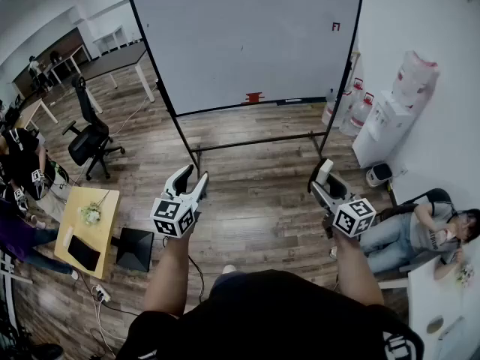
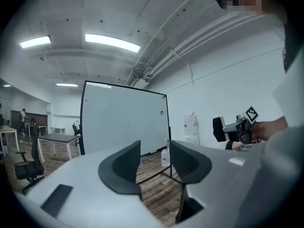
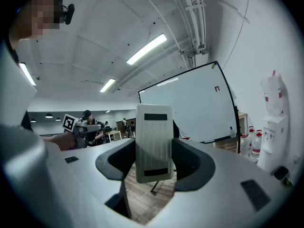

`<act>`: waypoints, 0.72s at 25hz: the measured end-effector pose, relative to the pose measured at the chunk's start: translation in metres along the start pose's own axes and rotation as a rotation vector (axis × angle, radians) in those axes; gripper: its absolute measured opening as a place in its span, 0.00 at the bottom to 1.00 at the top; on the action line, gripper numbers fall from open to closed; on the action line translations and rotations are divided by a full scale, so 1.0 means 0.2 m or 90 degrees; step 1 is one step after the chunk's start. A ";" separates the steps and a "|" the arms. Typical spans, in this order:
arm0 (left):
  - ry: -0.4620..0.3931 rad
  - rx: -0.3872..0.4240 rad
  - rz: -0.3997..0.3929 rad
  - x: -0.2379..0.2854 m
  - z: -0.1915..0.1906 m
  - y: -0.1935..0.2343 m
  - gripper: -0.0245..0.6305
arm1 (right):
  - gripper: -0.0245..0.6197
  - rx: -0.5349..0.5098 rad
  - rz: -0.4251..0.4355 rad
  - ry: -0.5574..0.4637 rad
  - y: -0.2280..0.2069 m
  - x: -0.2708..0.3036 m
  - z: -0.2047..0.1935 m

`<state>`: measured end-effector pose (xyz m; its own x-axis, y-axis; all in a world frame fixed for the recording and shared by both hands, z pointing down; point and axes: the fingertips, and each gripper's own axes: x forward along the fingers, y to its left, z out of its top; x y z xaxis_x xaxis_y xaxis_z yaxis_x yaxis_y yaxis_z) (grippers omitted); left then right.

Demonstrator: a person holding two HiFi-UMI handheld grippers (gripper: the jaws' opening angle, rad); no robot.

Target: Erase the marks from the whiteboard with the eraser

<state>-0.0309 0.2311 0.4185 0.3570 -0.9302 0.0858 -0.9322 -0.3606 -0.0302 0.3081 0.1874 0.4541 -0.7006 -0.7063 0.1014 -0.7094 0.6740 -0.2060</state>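
My left tongs wide, nothing between, my right tongs clamped on eraser, whiteboard ahead, small mark upper right.

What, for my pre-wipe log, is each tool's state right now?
Left tool: open, empty.
Right tool: closed on the eraser.

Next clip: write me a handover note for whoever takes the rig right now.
Left gripper: open, empty, aimed at the whiteboard.
Right gripper: shut on the eraser, held upright.
Whiteboard: ahead, neither gripper touching it; small red mark near its upper right corner.
Done: eraser in hand.
To do: step up, wipe the mark off.
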 end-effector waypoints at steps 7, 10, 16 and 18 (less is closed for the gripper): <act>0.005 0.002 0.006 0.06 -0.01 0.03 0.34 | 0.40 0.003 -0.019 -0.014 -0.11 0.02 0.07; 0.016 0.005 0.007 0.06 -0.04 0.05 0.34 | 0.40 -0.011 -0.011 -0.017 -0.09 0.07 0.13; 0.013 -0.005 0.019 0.09 -0.06 0.15 0.33 | 0.40 -0.025 -0.003 -0.011 -0.05 0.21 0.18; 0.015 -0.004 0.019 0.11 -0.07 0.18 0.33 | 0.40 -0.026 -0.004 -0.006 -0.05 0.26 0.17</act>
<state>-0.0573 0.1993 0.4337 0.3274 -0.9387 0.1084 -0.9429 -0.3320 -0.0270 0.2813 0.1367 0.4274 -0.6959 -0.7120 0.0930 -0.7160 0.6781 -0.1661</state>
